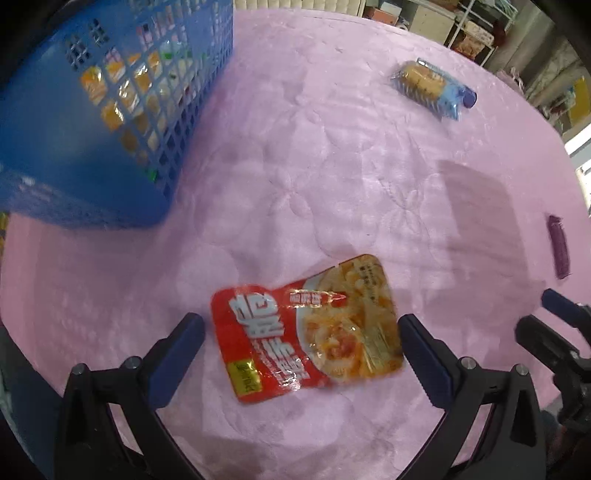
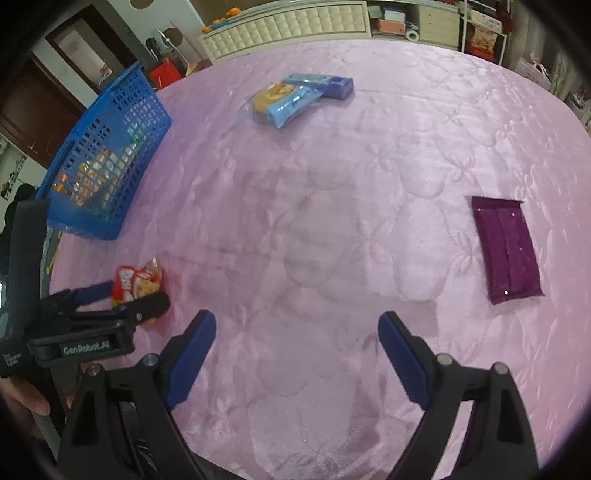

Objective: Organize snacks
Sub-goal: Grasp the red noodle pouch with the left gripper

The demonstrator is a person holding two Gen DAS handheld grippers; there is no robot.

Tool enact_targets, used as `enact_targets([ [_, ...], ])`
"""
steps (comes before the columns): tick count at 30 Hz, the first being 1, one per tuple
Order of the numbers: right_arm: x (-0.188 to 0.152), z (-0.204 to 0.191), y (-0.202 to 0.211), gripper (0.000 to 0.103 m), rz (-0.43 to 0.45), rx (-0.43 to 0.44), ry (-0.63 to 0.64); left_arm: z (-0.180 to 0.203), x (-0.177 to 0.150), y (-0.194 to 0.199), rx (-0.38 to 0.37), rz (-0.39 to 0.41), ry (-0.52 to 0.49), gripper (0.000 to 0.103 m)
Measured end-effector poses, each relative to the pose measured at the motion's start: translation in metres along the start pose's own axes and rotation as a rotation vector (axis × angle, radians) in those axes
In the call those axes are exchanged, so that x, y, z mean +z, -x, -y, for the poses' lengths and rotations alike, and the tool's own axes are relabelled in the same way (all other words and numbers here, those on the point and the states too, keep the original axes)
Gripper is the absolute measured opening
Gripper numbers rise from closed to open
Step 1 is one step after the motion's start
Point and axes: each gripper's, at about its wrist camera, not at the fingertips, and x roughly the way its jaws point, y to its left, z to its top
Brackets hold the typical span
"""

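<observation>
A red snack packet [image 1: 306, 325] lies flat on the pink bedspread [image 1: 332, 166]. My left gripper [image 1: 301, 321] points down over it, open, one finger on each side of the packet and neither pad pressing it. In the right wrist view the same packet [image 2: 138, 280] shows between the left gripper's fingers [image 2: 96, 290]. My right gripper [image 2: 297, 317] is open over bare bedspread with nothing between its fingers. A blue lattice basket [image 1: 92, 129] [image 2: 107, 158] holding several snacks stands at the left.
A blue biscuit pack [image 2: 284, 101] [image 1: 432, 88] and a blue box [image 2: 325, 83] lie at the far side. A purple packet [image 2: 508, 247] [image 1: 558, 245] lies to the right. Shelves and a padded headboard [image 2: 288, 26] stand beyond the bed.
</observation>
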Motion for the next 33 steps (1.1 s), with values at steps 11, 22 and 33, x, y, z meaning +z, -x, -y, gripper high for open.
enact_targets([
  [11, -0.007, 0.011, 0.012, 0.092, 0.006, -0.028, -0.02, -0.005, 0.013, -0.014, 0.025, -0.104, 0.052, 0.103],
  [22, -0.014, 0.03, 0.035, 0.092, 0.028, -0.044, -0.067, -0.035, -0.002, 0.003, -0.034, -0.043, 0.056, 0.053],
  [33, -0.025, 0.019, 0.063, 0.092, 0.055, -0.075, -0.049, -0.067, -0.005, 0.009, -0.185, -0.043, 0.116, 0.0],
])
